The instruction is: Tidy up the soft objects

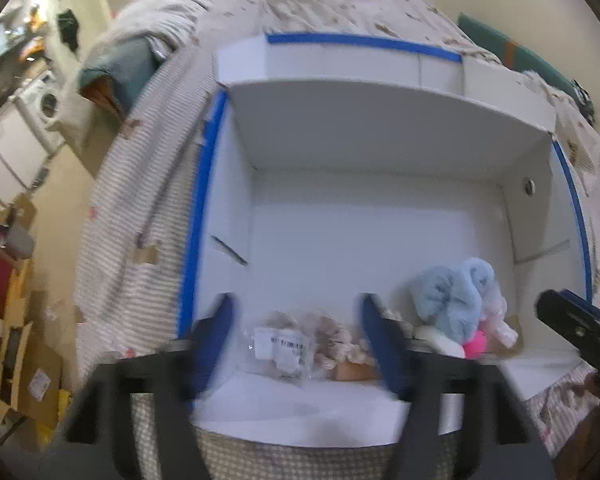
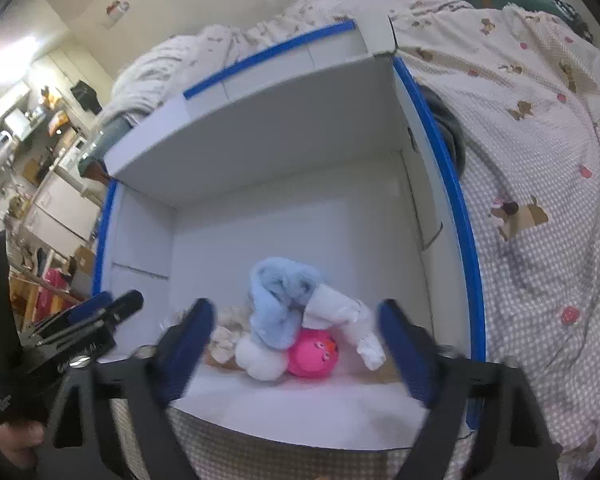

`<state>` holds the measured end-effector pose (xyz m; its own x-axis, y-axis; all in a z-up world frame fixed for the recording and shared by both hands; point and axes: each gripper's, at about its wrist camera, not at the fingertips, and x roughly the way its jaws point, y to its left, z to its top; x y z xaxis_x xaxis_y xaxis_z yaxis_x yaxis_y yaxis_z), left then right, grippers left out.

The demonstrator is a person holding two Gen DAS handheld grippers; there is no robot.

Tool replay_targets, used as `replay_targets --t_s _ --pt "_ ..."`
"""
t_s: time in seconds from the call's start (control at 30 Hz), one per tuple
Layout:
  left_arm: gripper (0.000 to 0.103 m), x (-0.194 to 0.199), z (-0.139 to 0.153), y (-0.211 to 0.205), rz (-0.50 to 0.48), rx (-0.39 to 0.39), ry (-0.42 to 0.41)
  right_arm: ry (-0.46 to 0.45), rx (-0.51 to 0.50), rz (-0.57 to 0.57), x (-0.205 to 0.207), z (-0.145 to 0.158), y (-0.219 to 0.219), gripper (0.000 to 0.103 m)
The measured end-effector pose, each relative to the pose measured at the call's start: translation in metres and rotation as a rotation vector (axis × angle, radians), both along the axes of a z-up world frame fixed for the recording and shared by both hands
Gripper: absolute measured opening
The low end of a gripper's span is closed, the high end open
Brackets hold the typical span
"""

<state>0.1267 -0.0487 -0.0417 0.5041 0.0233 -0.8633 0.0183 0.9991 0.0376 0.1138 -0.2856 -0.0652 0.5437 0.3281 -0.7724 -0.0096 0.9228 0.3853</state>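
A white cardboard box [image 1: 364, 128] with blue-taped edges lies on a bed; it also shows in the right wrist view [image 2: 260, 128]. Inside, at its near end, lie soft toys: a light blue plush [image 1: 452, 296] [image 2: 280, 300], a pink ball [image 2: 314, 354] [image 1: 476, 346], a white plush [image 2: 340, 312], and a beige plush in a clear labelled bag [image 1: 296, 344]. My left gripper [image 1: 300, 344] is open and empty above the bagged plush. My right gripper [image 2: 296, 348] is open and empty above the blue plush and pink ball.
A checked bedspread with dog prints [image 2: 540, 200] surrounds the box. A green pillow [image 1: 516, 52] lies at the far right. A cluttered room with a washing machine [image 1: 46, 104] and cardboard boxes [image 1: 32, 380] lies to the left.
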Motion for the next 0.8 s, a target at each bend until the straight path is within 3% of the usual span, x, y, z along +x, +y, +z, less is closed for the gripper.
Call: replay_targets --t_s 0.1,0.23,0.5,0.57,0.63,0.8 --pt "0.073 -0.009 0.01 0.005 0.04 0.024 -0.06 -0.026 0.057 -0.011 -0.002 0.004 -0.003 0.103" --pt "0.073 -0.02 0.023 0.013 0.052 -0.011 -0.095 -0.07 0.048 -0.031 -0.006 0.014 0.0 0.103" --pt "0.073 -0.047 0.043 0.044 0.097 -0.06 -0.059 -0.13 -0.003 -0.014 -0.033 0.037 0.005 0.103" --pt "0.077 -0.057 0.048 0.051 0.104 -0.06 -0.067 -0.127 -0.01 -0.008 -0.041 0.043 0.008 0.103" --pt "0.091 -0.068 0.053 0.057 0.087 -0.08 -0.079 -0.122 0.008 -0.002 -0.049 0.047 0.01 0.103" --pt "0.095 -0.097 0.061 0.069 0.071 -0.165 -0.104 -0.132 -0.002 0.022 -0.076 0.05 0.016 0.103"
